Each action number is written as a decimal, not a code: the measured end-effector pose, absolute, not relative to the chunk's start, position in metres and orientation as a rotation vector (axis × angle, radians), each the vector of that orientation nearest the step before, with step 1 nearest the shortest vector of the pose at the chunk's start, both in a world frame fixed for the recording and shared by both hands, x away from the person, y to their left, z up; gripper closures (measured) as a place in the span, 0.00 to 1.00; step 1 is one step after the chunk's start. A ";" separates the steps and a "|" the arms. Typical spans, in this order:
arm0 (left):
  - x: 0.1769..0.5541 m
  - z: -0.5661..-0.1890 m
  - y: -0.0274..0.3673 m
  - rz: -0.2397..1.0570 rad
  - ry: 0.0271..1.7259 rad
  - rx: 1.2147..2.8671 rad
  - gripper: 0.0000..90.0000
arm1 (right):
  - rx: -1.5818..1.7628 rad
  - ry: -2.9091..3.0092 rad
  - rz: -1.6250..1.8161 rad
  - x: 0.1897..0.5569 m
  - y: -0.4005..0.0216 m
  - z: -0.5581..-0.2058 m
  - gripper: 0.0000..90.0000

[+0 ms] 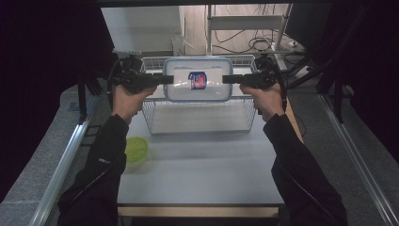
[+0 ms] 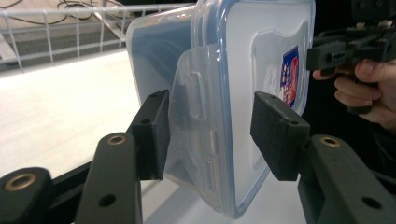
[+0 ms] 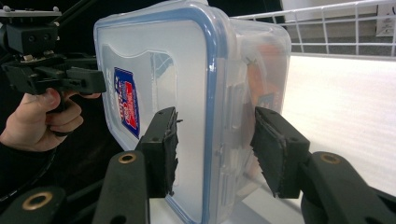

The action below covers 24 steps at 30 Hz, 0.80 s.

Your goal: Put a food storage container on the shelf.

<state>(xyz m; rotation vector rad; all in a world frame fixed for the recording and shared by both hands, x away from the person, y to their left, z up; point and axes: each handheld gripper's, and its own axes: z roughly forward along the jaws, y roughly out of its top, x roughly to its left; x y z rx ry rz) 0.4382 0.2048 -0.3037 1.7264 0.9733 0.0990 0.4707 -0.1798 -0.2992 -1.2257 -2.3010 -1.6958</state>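
Above the white wire basket (image 1: 197, 117) at the table's far end: both forearms stretched forward, hands level. One clear rectangular plastic container with blue-rimmed lid (image 1: 198, 79), held aloft between two grippers. Left gripper (image 1: 162, 79) partly open, clamped on its left end latch; right gripper (image 1: 230, 79) likewise on the right end. One round yellow-green lid (image 1: 136, 148) near the left sleeve.
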 end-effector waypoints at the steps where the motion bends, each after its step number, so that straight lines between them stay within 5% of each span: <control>1: 0.441 -0.303 0.205 0.098 0.974 1.723 0.54 | -1.233 -2.293 -1.696 0.474 -0.180 -0.299 0.57; 24: 0.455 -0.318 0.205 0.161 0.934 1.696 0.52 | -1.274 -2.217 -1.737 0.503 -0.181 -0.303 0.57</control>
